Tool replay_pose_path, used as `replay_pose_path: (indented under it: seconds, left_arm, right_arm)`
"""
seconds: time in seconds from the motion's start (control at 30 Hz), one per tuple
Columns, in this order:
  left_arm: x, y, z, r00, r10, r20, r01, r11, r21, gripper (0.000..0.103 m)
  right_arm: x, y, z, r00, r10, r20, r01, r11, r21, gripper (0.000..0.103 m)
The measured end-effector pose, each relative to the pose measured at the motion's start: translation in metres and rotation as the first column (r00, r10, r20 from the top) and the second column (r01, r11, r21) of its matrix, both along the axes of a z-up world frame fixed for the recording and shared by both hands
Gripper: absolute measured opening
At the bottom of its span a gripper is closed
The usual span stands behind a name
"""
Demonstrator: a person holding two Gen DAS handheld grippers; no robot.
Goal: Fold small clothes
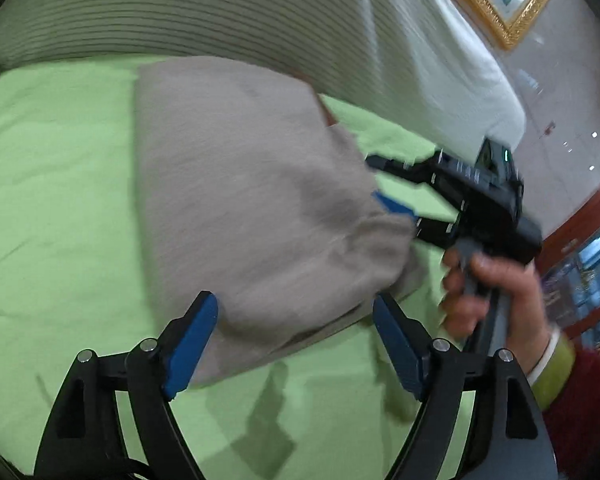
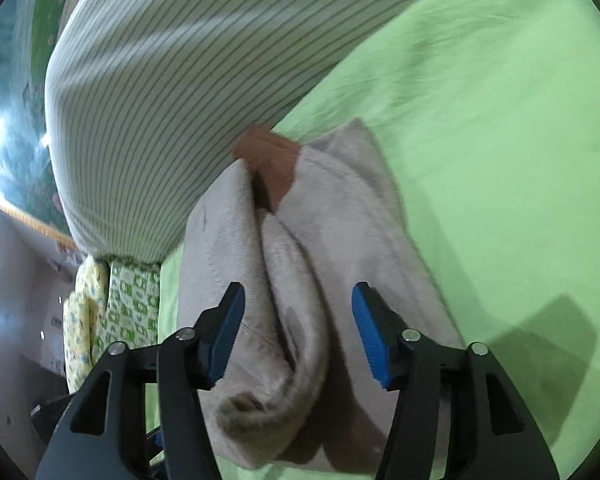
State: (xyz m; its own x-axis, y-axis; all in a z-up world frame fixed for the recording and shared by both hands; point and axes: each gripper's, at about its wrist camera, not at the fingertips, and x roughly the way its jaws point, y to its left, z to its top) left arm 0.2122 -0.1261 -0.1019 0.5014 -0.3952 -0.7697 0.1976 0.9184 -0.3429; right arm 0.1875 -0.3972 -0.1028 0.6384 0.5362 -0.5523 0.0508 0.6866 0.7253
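A beige knitted garment [image 1: 244, 200] lies folded on the green sheet [image 1: 52, 184]. My left gripper [image 1: 296, 312] is open, its blue pads on either side of the garment's near edge. My right gripper [image 1: 384, 182] shows at the garment's right side, jaws apart. In the right wrist view the folded garment [image 2: 300, 280] shows layered edges and a brown patch [image 2: 272, 164]. My right gripper [image 2: 298, 308] is open there, with a fold of the cloth between its fingers, not pinched.
A striped white and green bolster [image 1: 204, 8] lies along the far side, also in the right wrist view [image 2: 172, 80]. A patterned pillow [image 2: 112, 312] lies at the left. A gold picture frame [image 1: 496, 4] hangs on the wall. The person's hand [image 1: 488, 292] holds the right gripper.
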Motion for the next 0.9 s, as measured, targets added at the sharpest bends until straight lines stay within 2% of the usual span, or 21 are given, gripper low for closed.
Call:
replay_pose_path:
  seconds: [0.13,0.27,0.33,0.47,0.57,0.67,0.7,0.77,0.9]
  left_arm:
    - [-0.013,0.01,-0.024,0.999,0.027,-0.046,-0.023,0.996,0.087,0.082]
    - [-0.009,0.01,-0.041,0.996,0.062,-0.057,-0.053,0.988,0.147,0.082]
    - [-0.005,0.006,-0.051,0.995,0.069,-0.069,-0.054,0.977,0.205,0.082]
    - [-0.008,0.004,-0.053,0.995,0.072,-0.067,-0.056,0.975,0.215,0.081]
    - [0.001,-0.002,-0.056,0.994,0.082,-0.071,-0.065,0.975,0.214,0.077]
    - [0.003,0.0,-0.056,0.993,0.093,-0.076,-0.076,0.977,0.2,0.07]
    - [0.002,0.002,-0.055,0.993,0.092,-0.078,-0.075,0.977,0.197,0.068]
    - [0.006,-0.004,-0.051,0.993,0.086,-0.084,-0.069,0.98,0.189,0.063]
    - [0.008,-0.004,-0.049,0.993,0.071,-0.097,-0.053,0.981,0.185,0.054]
  right_arm:
    - [0.019,0.013,0.002,0.997,0.071,-0.026,-0.072,0.996,-0.052,0.065]
    - [0.035,0.024,0.006,0.992,0.122,-0.043,-0.125,0.989,-0.076,0.067]
    - [0.042,0.031,0.007,0.988,0.146,-0.057,-0.151,0.984,-0.092,0.068]
    - [0.053,0.05,0.013,0.978,0.201,-0.056,-0.208,0.967,-0.151,0.068]
    - [0.06,0.069,0.015,0.967,0.242,-0.078,-0.254,0.931,-0.26,0.068]
    - [0.061,0.084,0.02,0.955,0.289,-0.072,-0.297,0.902,-0.313,0.039]
    - [0.06,0.086,0.024,0.955,0.288,-0.063,-0.292,0.894,-0.339,0.018]
    - [0.056,0.082,0.039,0.958,0.286,-0.027,-0.278,0.899,-0.339,0.018]
    - [0.037,0.061,0.083,0.956,0.27,0.111,-0.223,0.92,-0.321,0.016]
